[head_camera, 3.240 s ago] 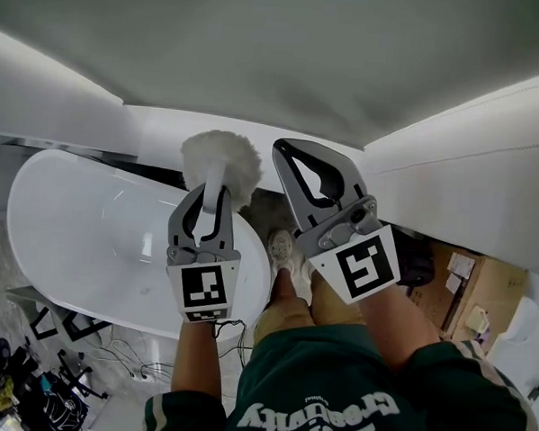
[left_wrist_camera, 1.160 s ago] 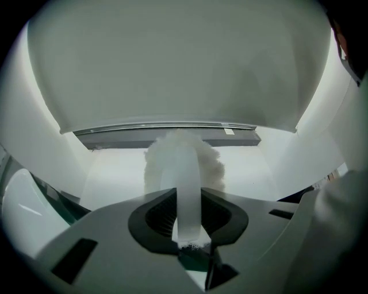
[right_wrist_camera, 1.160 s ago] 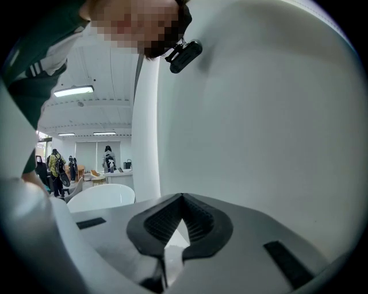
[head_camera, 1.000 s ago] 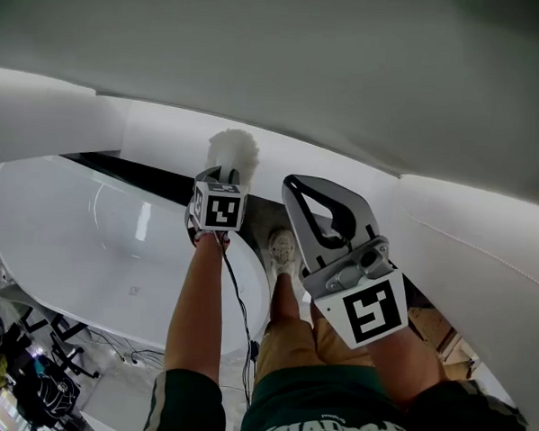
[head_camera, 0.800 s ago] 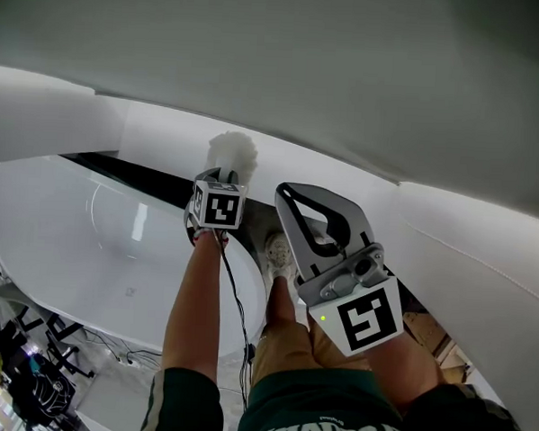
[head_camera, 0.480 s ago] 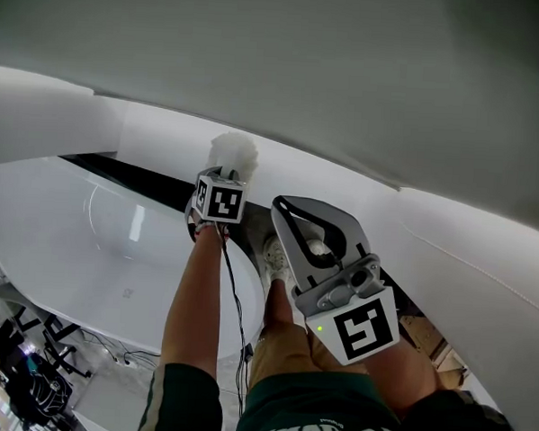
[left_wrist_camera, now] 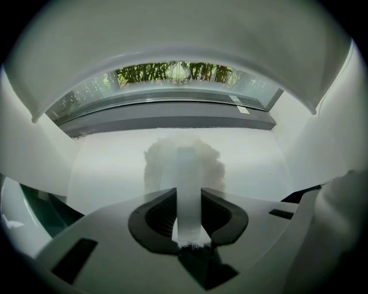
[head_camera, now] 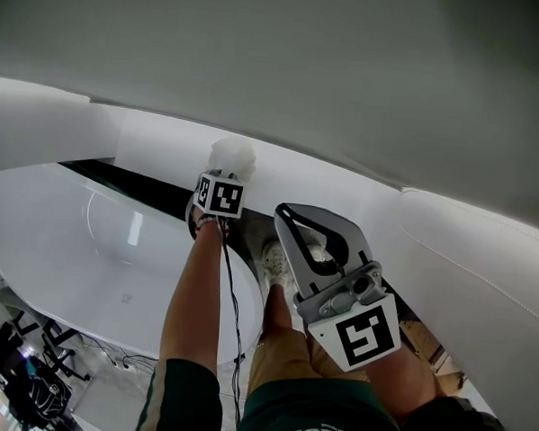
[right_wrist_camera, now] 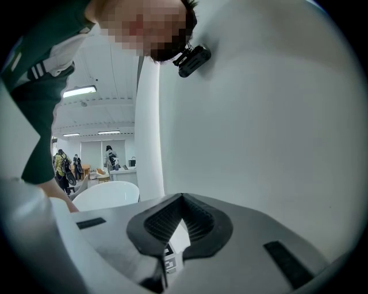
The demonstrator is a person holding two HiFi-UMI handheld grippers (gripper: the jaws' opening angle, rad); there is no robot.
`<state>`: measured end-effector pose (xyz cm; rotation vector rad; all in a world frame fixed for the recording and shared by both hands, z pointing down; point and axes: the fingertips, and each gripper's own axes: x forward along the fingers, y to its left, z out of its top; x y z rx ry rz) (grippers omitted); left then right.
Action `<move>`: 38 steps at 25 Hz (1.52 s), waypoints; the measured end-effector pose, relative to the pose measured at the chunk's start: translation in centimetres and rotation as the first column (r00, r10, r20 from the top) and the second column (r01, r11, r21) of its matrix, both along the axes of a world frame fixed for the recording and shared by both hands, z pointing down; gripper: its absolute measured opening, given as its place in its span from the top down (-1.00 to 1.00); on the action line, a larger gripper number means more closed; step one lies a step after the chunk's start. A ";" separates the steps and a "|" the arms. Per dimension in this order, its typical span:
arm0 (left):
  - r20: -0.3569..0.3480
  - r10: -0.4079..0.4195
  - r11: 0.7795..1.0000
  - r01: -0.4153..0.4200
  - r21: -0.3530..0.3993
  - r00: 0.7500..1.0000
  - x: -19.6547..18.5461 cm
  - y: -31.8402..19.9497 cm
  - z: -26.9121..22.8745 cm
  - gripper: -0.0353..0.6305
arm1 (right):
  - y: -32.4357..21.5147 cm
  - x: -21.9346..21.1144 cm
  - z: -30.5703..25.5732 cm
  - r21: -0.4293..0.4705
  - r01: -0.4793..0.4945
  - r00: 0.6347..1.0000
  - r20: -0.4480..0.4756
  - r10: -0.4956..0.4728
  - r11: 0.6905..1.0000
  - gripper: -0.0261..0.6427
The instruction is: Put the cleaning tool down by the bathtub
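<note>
beside white bathtub [head_camera: 88, 246], pale curved walls [head_camera: 304, 68], leafy window [left_wrist_camera: 172, 73]

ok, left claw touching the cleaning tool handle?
Touching. The left gripper view shows the left claw clamped on the white cleaning tool handle, with both pads pressed against its sides and no gap.
</note>
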<state>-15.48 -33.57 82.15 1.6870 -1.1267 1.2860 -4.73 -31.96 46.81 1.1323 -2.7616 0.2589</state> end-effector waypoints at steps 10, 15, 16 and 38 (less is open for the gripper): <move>-0.025 -0.057 0.997 0.056 -0.062 0.998 -1.2 0.7 2.1 0.62 | -0.6 0.1 0.8 -0.026 -0.026 1.000 0.006 0.026 0.999 0.88; -0.031 -0.080 0.994 0.078 -0.071 0.996 -1.5 0.0 2.9 0.62 | -0.6 0.3 1.0 -0.032 -0.022 1.000 0.011 0.022 0.999 0.88; -0.034 -0.082 0.994 0.080 -0.072 0.996 -1.6 -0.2 3.1 0.62 | -0.7 0.3 1.2 -0.032 -0.021 1.000 0.008 0.021 0.999 0.88; -0.075 -0.141 0.989 0.138 -0.046 0.987 -1.5 -0.8 5.0 0.61 | -0.8 1.2 2.4 -0.053 -0.069 0.998 -0.018 0.068 0.996 0.88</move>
